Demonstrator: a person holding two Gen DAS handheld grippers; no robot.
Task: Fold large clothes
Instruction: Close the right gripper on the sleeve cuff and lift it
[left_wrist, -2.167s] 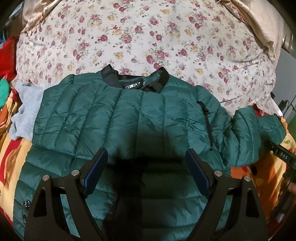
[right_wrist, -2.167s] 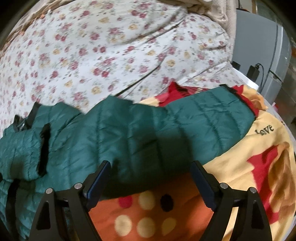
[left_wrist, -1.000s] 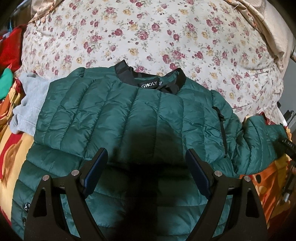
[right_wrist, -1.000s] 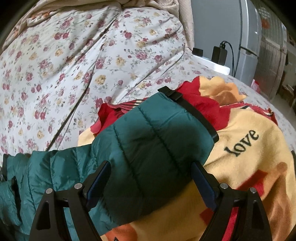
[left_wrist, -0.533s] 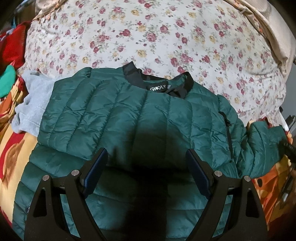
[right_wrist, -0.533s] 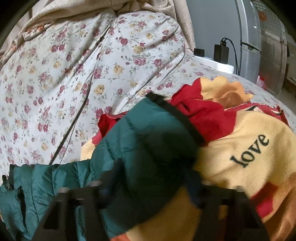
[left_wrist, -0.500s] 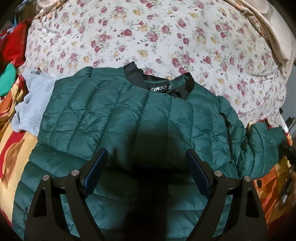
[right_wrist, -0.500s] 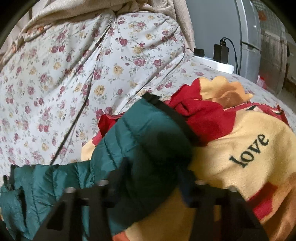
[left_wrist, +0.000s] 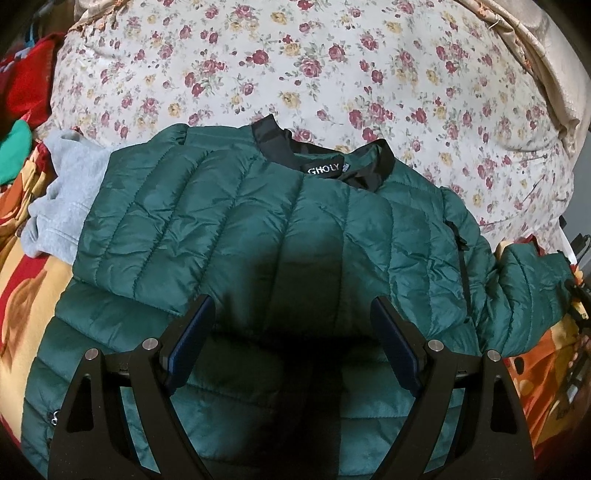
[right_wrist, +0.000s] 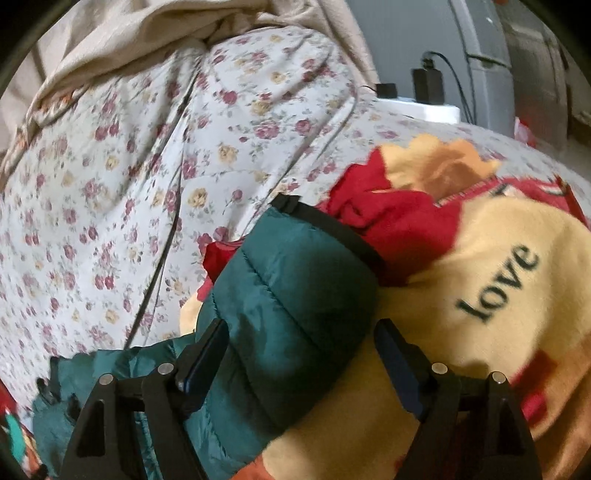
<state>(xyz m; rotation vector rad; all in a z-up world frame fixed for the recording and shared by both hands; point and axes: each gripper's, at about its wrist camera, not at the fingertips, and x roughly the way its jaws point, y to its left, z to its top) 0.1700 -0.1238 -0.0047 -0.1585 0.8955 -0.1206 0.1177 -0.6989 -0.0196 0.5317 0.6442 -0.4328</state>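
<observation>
A dark green quilted jacket (left_wrist: 295, 236) with a black collar lies flat on the bed, one sleeve folded across its chest. My left gripper (left_wrist: 291, 343) hovers open over the jacket's lower body with nothing pinched. In the right wrist view the other sleeve (right_wrist: 295, 280), ending in a black cuff (right_wrist: 332, 229), lies stretched out on the blanket. My right gripper (right_wrist: 301, 360) straddles that sleeve and its jaws are opening. The left finger (right_wrist: 205, 354) sits against the fabric, while the right finger (right_wrist: 395, 365) stands apart from it.
A floral quilt (left_wrist: 332, 74) is heaped behind the jacket. A grey garment (left_wrist: 62, 206) and red clothes (left_wrist: 26, 85) lie at the left. A yellow and red blanket (right_wrist: 480, 295) marked "love" covers the bed. A power strip with chargers (right_wrist: 424, 103) sits at the far right.
Half a second ago my right gripper's jaws were squeezed narrow on the sleeve; now they stand wide again and the gripper has rolled a little. The left gripper has not moved.
</observation>
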